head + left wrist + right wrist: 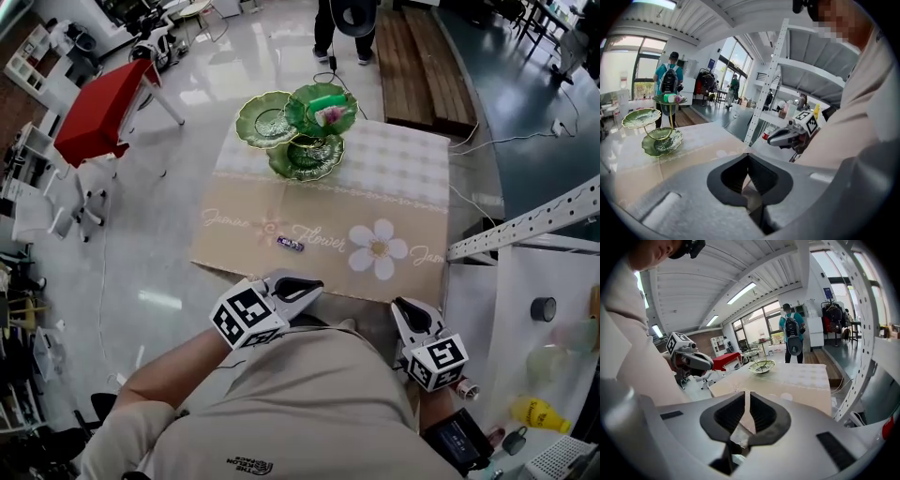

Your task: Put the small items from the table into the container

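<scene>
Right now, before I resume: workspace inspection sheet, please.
Surface: table under a beige flower-print cloth.
Job's things: small purple item on the cloth; green leaf-shaped tiered stand at far end, pink-and-green item on its top tier.
Clutter: nothing seen.
Grippers: left gripper shut, empty; right gripper jaws a slit apart, empty.
Cables: white cable on the floor right of the table.
Surroundings: red table, standing person, white rack.

A glossy pale floor [187, 187] mirrors the ceiling strip lights [740, 293]. A red table [98, 117] stands far left, a wooden platform [422, 66] far right, white shelving [530, 223] near right, and tall windows [621, 70] beyond.
</scene>
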The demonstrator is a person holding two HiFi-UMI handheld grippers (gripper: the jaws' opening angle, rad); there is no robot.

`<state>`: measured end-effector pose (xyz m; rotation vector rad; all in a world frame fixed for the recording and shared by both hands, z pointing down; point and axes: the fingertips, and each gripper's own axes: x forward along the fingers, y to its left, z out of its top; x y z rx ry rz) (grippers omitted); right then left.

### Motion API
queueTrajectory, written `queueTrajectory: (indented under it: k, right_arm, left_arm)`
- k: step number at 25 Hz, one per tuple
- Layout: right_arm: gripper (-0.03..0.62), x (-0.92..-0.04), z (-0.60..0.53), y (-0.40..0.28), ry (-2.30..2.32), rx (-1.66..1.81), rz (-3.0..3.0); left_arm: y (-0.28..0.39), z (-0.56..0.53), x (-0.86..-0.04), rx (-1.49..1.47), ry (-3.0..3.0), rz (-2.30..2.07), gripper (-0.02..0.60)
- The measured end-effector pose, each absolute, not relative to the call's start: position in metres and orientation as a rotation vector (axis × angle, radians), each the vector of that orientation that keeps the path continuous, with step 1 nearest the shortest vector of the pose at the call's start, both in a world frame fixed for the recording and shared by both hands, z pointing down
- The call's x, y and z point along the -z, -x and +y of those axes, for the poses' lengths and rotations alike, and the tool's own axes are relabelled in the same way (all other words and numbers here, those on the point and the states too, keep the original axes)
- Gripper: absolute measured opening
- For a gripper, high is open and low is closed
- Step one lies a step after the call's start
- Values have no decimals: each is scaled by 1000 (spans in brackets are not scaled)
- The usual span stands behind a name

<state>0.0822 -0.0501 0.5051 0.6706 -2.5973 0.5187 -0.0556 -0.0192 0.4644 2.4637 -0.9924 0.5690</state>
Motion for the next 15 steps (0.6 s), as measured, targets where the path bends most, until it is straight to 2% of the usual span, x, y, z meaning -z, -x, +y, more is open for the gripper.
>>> queueTrajectory:
  k: [9,10,12,15]
  right_arm:
    - [44,-505,-53,-73,-719,-534,-2580]
    - [44,-505,-53,-72,-727,-537,-2577]
    - [44,-504,-54,-70,-747,-542,-2568]
    - [44,-504,-55,-68,-790,-552,-2552]
  left_arm:
    - [123,-27,-532,-896,-2427,-996,16]
    - [134,-33,-544,-955,-2417,-992,29]
    - [152,-44,-570,-1072,-2394,-969,97]
    - [173,-59,-608,-1261,-2382,-902,118]
